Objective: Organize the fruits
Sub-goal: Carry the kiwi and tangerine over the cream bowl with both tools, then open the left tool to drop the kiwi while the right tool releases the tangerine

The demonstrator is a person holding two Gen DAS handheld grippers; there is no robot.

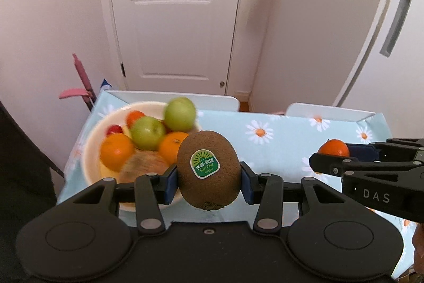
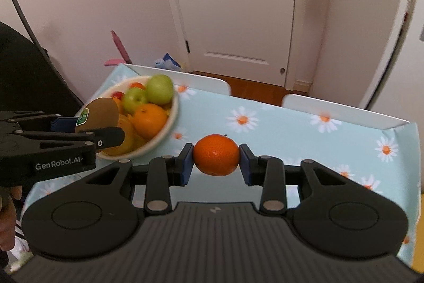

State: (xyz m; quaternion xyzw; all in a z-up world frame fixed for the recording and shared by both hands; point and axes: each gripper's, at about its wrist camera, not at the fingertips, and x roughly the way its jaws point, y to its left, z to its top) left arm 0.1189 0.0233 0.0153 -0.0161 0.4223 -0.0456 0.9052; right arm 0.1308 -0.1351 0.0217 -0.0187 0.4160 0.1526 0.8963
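Brown kiwi (image 1: 209, 171) clamped in left jaws, tangerine (image 2: 216, 154) in right jaws.

Kiwi (image 1: 208, 170) sticker "GREEN"; right gripper (image 1: 330, 159) "DAS"; left gripper (image 2: 106, 131) "GenRobot.AI".

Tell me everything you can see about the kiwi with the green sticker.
The kiwi is an oval fruit with brown, fuzzy skin and a rough, dry end pointing down. A green and white sticker with printed writing faces the left wrist camera. It stands roughly upright in the air, clamped at its two sides by the blue pads of the left claw. Nothing else touches it. Behind it is the white fruit bowl on the flowered tablecloth.
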